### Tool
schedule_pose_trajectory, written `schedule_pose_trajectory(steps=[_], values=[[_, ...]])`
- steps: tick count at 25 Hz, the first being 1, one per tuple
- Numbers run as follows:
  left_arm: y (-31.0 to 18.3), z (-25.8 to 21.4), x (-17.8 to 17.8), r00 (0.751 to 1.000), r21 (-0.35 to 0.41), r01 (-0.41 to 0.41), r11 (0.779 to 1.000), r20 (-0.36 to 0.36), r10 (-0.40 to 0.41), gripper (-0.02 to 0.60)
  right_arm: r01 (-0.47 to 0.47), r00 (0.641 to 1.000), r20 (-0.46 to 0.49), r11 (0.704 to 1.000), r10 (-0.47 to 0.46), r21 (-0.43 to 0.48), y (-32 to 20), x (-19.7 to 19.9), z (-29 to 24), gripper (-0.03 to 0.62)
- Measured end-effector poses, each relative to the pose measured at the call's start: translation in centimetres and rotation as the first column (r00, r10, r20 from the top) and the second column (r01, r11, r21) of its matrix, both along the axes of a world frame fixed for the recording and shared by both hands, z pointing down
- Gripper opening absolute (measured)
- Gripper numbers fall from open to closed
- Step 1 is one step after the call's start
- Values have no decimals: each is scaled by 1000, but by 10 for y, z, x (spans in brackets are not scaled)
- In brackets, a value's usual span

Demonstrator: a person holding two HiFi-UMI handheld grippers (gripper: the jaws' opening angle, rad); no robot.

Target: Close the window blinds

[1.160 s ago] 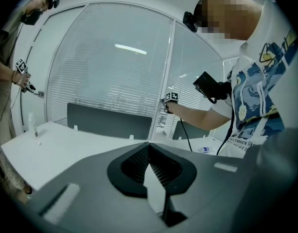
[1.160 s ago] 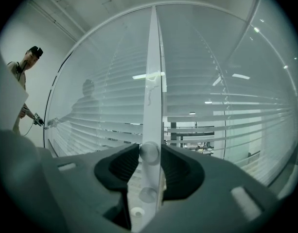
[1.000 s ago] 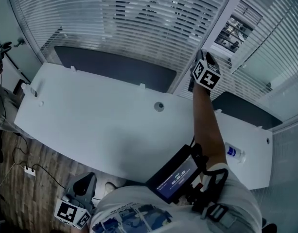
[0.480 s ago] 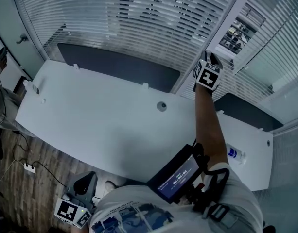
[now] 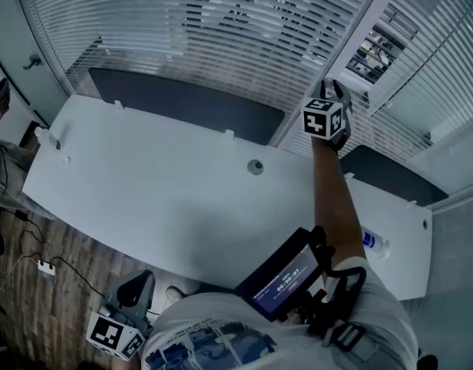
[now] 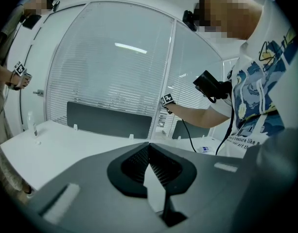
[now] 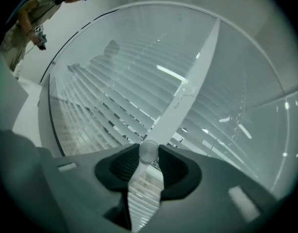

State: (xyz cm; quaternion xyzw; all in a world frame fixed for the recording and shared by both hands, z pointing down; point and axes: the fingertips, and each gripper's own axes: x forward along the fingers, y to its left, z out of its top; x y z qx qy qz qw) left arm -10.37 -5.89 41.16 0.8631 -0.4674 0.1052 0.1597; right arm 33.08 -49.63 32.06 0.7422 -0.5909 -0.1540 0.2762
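The white slatted blinds hang behind the glass beyond the desk, their slats partly tilted. In the right gripper view a small round white knob on the window's white upright sits between the pads, and my right gripper is shut on it. The head view shows that gripper held up at the upright, with the knob hidden behind it. My left gripper hangs low by my left hip, away from the window. Its fingertips meet with nothing between them.
A long white desk stands between me and the window, backed by dark panels. A small bottle lies at its right end. Another person stands at the far left. Cables and a power strip lie on the wooden floor.
My right gripper has rolled about its own axis on the knob: its marker cube shows a different face and angle. The left gripper has stayed where it was.
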Motion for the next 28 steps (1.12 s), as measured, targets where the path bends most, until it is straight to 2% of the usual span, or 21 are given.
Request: schedule_pose_trajectory(steps=[4,9,11,16,21,23,24,25,26,27,28], values=[[-2,0,3,1000,1,-11,1000,-1,11,5,-28,977,-215,999,20,-32,-4,0,5,123],[-5,0,6,1000,-1,-20,1000,-7,20,5,-53,906,-422,996,18,-71,-6,1,9,121],[-6,1,6,1000,-2,-23,1000,-9,23,5,-65,865,-501,994,11,-90,-8,0,11,121],[-7,3,8,999,-3,-34,999,-17,34,5,-91,725,-689,986,-30,-138,-10,-1,15,121],[-9,1,12,999,2,-45,999,-25,45,5,-166,520,-850,966,-86,-199,-10,2,17,121],[-8,1,11,999,3,-46,999,-28,46,5,-175,465,-879,962,-109,-211,-10,1,17,121],[-8,1,11,999,3,-45,999,-29,45,5,-166,464,-878,962,-118,-217,-10,0,17,121],[-7,1,10,999,3,-44,999,-29,44,5,-148,489,-863,964,-125,-223,-10,0,18,123],[-7,2,9,999,2,-44,999,-29,44,5,-119,541,-831,966,-130,-228,-10,0,19,123],[-6,1,9,999,1,-44,999,-27,44,5,-80,615,-777,970,-134,-231,-10,-1,19,124],[-6,1,9,999,1,-44,999,-26,44,5,-34,704,-697,974,-135,-224,-8,-2,17,128]])
